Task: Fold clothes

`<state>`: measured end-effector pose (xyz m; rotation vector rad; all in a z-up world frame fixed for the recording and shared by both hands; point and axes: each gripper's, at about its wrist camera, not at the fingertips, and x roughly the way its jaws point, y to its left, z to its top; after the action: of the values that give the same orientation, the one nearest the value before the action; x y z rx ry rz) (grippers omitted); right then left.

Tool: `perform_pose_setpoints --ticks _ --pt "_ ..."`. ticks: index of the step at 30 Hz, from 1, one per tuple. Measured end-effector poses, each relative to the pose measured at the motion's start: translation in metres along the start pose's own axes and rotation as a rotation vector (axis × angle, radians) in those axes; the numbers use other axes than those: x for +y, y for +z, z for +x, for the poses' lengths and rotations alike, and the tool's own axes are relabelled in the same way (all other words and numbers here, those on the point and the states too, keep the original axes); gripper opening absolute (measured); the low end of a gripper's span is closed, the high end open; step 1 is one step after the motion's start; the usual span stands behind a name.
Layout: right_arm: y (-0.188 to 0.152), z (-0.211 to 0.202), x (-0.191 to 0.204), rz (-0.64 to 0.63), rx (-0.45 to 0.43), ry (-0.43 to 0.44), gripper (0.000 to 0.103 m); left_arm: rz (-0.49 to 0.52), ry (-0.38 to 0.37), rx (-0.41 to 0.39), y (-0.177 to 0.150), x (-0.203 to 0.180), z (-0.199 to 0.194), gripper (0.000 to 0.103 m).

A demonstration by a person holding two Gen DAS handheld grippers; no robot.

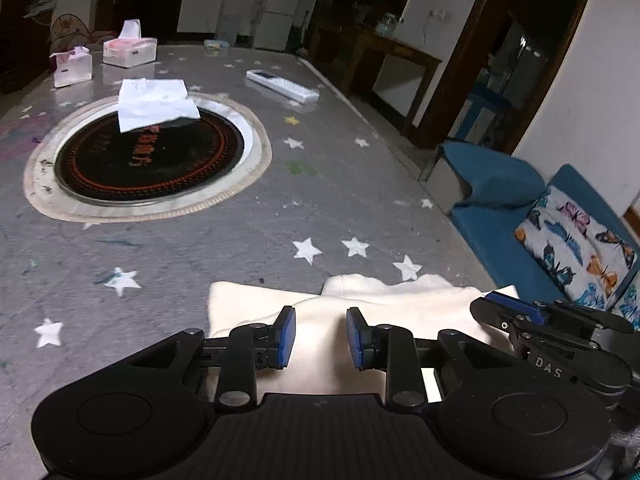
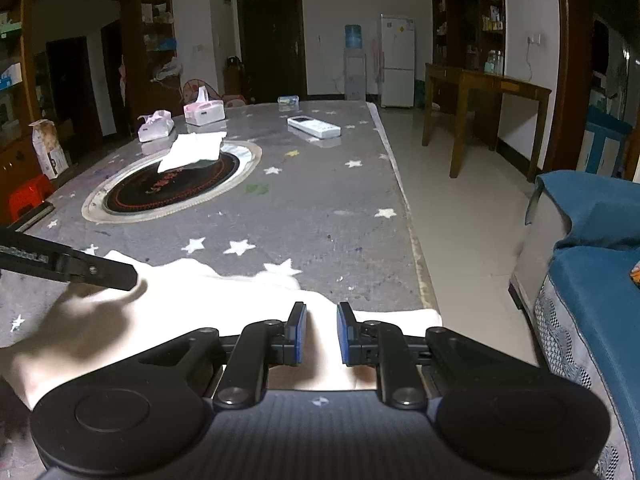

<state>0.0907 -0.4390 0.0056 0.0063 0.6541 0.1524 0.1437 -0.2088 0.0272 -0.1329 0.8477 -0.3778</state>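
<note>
**Both grippers over the cream garment**

My left gripper [image 1: 321, 340] and right gripper [image 2: 321, 333] hover above the cream garment [image 1: 384, 300] at the tabletop's [image 2: 320, 216] near right corner — jaws narrowly parted, pinching nothing I can see — probably placed to take the next fold

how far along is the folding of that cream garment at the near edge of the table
Done: the cream garment lies flat in layers at the near table edge, so some folding seems done. In hand: nothing; the left gripper and right gripper hover over it, jaws apart, no cloth pinched. Left: any final fold; I can't tell how many remain.
</note>
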Motion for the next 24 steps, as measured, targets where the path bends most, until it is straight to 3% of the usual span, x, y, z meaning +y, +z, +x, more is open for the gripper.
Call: perform_pose_setpoints --ticks 6,8,18,24 --pt "-0.001 0.002 -0.002 -0.001 0.003 0.001 0.019 0.039 0.024 0.000 -0.001 -0.008 0.008 0.038" --pt "-0.001 -0.002 -0.001 -0.002 -0.004 0.002 0.028 0.045 0.027 -0.002 -0.002 -0.010 0.006 0.041" --pt "-0.014 -0.041 0.021 -0.046 -0.028 0.044 0.052 0.084 0.057 -0.031 -0.022 -0.022 -0.018 0.057" --pt "-0.033 -0.061 0.033 -0.035 -0.031 0.060 0.059 0.112 0.070 -0.055 -0.040 -0.028 -0.036 0.063"
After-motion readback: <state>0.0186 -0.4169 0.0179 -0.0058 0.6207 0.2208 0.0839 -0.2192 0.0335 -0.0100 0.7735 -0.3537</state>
